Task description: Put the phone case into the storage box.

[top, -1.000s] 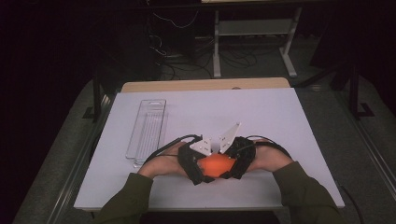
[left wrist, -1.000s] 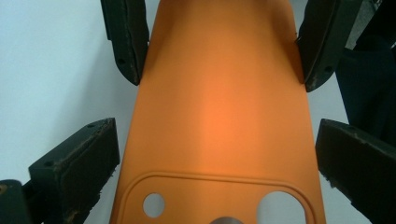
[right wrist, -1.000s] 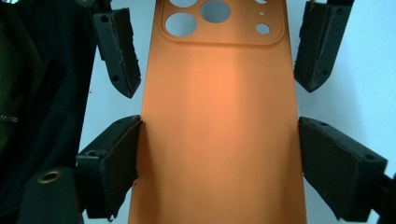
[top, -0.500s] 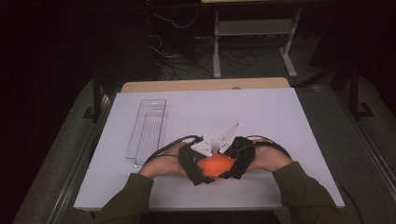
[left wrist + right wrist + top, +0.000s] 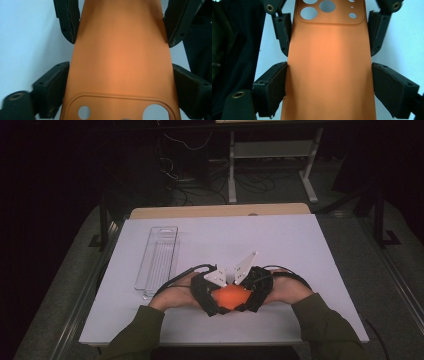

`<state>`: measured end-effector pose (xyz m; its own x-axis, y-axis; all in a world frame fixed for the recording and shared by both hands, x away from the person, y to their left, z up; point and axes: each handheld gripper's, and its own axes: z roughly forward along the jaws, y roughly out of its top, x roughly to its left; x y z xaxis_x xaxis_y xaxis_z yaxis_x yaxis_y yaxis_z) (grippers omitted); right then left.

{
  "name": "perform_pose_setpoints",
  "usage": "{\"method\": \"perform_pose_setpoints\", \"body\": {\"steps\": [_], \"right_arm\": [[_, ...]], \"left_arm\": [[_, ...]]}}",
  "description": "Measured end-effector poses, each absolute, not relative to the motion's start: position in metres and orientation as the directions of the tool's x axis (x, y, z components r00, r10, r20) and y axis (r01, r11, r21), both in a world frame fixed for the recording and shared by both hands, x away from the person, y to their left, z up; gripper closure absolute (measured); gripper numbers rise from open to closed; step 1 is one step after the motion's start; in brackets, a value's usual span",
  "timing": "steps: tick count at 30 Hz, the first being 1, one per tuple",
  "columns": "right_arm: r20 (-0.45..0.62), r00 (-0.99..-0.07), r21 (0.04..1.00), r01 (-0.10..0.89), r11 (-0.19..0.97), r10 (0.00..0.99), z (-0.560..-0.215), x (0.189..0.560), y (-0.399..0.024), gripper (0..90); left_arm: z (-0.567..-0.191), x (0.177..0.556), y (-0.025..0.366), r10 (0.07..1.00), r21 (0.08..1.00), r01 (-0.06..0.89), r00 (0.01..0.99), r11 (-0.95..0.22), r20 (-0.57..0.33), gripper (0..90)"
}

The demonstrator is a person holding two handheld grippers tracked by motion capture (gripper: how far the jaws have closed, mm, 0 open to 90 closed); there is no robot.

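1. While the person is leaning in from the near edge of the table [image 5: 320, 250], the high view is showing the left gripper [image 5: 209, 292] and the right gripper [image 5: 252, 289] meeting nose to nose, with an orange case [image 5: 231, 296] bridging them just above the white top; each seems to be taking one end so the case is staying level. A clear tray [image 5: 159, 257] is lying apart to the left, near the table's left side

2. Since the left gripper view is looking along its own jaws, the case [image 5: 120, 57] is running up between them, both lower jaws pressing against its long edges, so this gripper is clenching the case. The camera cutout is sitting at this end. The other gripper's jaws are showing at the top, also against the edges

3. Because the right gripper view is facing the opposite way, the case [image 5: 328, 65] is showing its cutout at the far end. Its own jaws are clamping the near edges; gripping by the sides is probably leaving the flat back free
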<state>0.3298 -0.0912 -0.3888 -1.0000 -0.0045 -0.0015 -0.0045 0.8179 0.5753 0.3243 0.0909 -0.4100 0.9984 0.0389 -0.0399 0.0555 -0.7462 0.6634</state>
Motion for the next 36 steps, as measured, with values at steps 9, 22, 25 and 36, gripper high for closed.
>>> {"method": "perform_pose_setpoints", "body": {"steps": [9, 22, 25, 36], "right_arm": [[-0.004, -1.000, 0.576, -0.005, 0.817, -0.003, -0.3888, 0.3298, -0.0916, 15.0], [0.006, -1.000, 0.575, 0.017, 0.818, 0.017, -0.3887, 0.3311, -0.0917, 11.5], [0.016, -0.999, 0.569, 0.045, 0.821, 0.044, -0.3893, 0.3313, -0.0916, 1.3], [0.008, -0.996, 0.591, 0.077, 0.803, 0.089, -0.3872, 0.3356, -0.0957, 0.0]], "left_arm": [[-0.4098, 0.3240, 0.0907, 0.037, 0.663, 0.057, 0.998, -0.747, -0.043, 13.3], [-0.4094, 0.3242, 0.0909, 0.035, 0.663, 0.048, 0.999, -0.747, -0.033, 14.6], [-0.4096, 0.3248, 0.0911, 0.040, 0.658, 0.050, 0.999, -0.751, -0.031, 14.6], [-0.4092, 0.3264, 0.0924, 0.065, 0.669, 0.071, 0.997, -0.740, -0.033, 14.6]]}}
